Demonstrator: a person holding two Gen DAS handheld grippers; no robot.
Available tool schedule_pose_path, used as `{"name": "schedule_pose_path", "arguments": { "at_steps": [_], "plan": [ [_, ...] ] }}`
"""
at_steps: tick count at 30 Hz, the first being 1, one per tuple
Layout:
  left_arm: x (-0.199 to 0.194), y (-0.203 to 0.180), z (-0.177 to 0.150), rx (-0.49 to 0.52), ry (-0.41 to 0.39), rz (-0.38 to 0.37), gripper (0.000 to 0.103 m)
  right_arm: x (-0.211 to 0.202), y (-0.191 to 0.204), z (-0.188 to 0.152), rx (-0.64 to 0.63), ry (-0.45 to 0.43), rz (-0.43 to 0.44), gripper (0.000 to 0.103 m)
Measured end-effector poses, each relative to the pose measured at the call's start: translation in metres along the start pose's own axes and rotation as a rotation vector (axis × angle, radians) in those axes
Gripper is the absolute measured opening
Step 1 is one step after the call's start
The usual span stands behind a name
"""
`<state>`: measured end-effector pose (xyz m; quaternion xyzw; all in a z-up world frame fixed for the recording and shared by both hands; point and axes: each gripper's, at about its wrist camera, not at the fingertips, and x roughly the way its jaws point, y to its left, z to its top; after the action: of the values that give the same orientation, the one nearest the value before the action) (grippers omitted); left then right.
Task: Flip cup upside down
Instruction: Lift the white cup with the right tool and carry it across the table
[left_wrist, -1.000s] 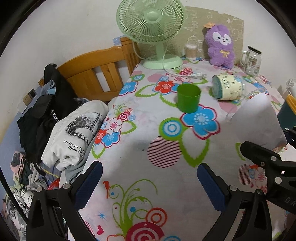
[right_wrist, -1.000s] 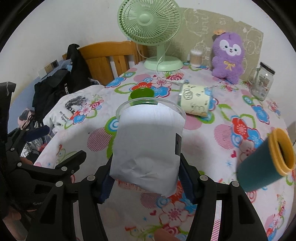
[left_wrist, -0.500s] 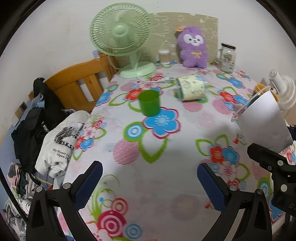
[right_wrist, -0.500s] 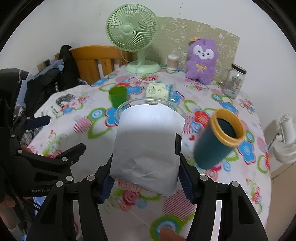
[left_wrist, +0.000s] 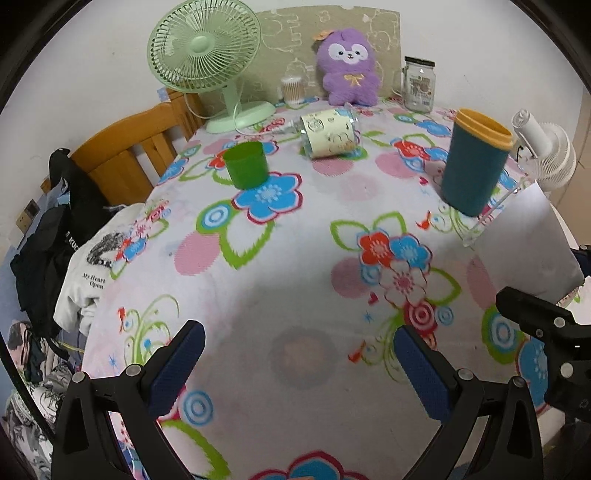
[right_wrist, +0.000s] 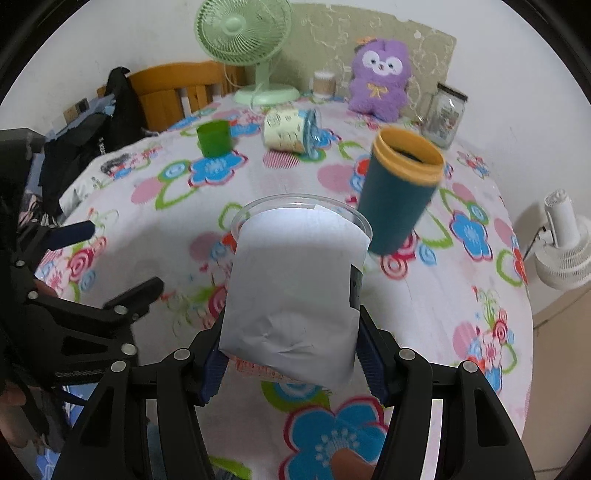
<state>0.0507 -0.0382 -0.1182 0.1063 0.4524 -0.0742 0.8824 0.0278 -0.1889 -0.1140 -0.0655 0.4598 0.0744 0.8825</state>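
My right gripper (right_wrist: 291, 363) is shut on a clear plastic cup with white paper inside (right_wrist: 295, 291), held upright with its mouth up, above the flowered tablecloth (right_wrist: 461, 314). The same cup shows at the right edge of the left wrist view (left_wrist: 524, 240). My left gripper (left_wrist: 295, 365) is open and empty over the near part of the table. A teal cup with a yellow rim (right_wrist: 400, 188) stands upright just beyond the held cup, also seen in the left wrist view (left_wrist: 474, 162). A small green cup (left_wrist: 246, 164) stands upright farther back.
A cream patterned cup (left_wrist: 328, 133) lies on its side mid-table. A green fan (left_wrist: 210, 62), a purple plush toy (left_wrist: 351, 72), a glass jar (left_wrist: 419, 83) and a cotton-swab jar (left_wrist: 292, 89) line the back. A wooden chair (left_wrist: 136, 151) with clothes is left; a white fan (right_wrist: 565, 243) right.
Both grippers have swung to the right over the table, bringing the teal cup into view. The held cup stays upright in my right gripper. My left gripper stays open.
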Motion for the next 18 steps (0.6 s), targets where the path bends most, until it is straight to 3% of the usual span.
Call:
{"name": "schedule_pose_path", "arguments": {
  "at_steps": [7,18],
  "plan": [
    [0.000,-0.002,-0.017,-0.010,0.032,0.008,0.103,0.009,0.000,-0.019,-0.006,0.066,0.003,0.065],
    [0.000,0.001,-0.026,-0.013,0.032,0.035,0.103,0.023,0.015,-0.020,-0.052,0.119,-0.007,0.066]
  ]
}}
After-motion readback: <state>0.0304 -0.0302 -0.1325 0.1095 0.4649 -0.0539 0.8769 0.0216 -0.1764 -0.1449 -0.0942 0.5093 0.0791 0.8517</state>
